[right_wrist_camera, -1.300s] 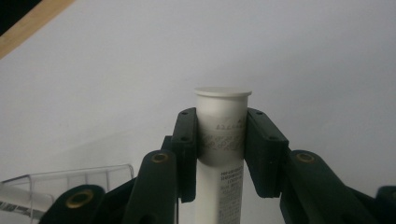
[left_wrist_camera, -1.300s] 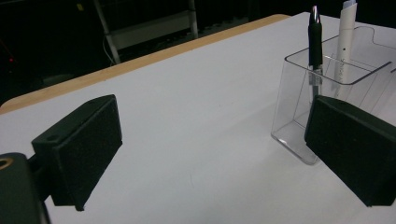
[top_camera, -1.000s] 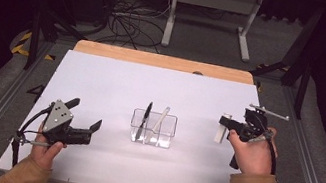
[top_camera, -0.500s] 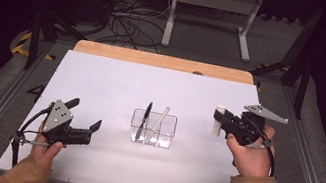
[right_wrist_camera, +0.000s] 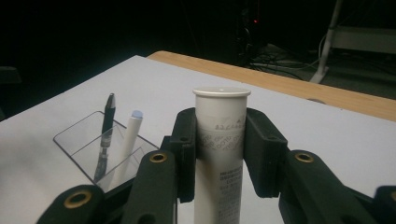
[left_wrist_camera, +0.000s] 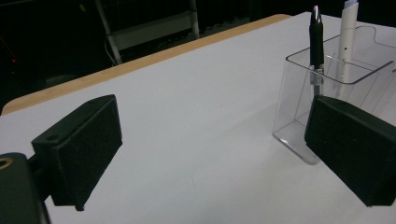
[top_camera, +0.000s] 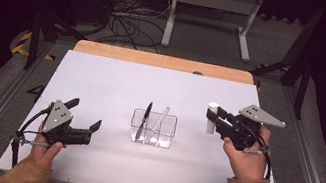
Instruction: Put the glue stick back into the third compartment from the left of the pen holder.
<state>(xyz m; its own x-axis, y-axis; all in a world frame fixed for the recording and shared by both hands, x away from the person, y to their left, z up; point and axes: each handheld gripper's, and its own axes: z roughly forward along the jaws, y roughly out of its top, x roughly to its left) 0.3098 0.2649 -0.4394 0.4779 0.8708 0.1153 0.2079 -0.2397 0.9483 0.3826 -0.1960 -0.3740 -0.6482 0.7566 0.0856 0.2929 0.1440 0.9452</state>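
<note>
The white tube's (right_wrist_camera: 219,154) lower end runs off the bottom edge. Its print is too blurred to read. A black pad (left_wrist_camera: 355,149) hides the clear box's (left_wrist_camera: 299,116) near corner

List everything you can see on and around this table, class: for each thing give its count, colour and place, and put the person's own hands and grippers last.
Table: one, white top with a wooden far edge, centre of the high view.
Clear holder: one, transparent, middle of the table.
Black pen: one, black, leaning in the holder's left part.
White pen: one, white, leaning in the holder beside the black pen.
White tube: one, white with small print, upright between the right gripper's jaws.
Metal stand: one, pale grey, on the floor beyond the table.
Cables: several, dark, on the floor at the back.
Left gripper: one, black, near left, open, nothing held.
Right gripper: one, black, right side, shut on the tube.
</note>
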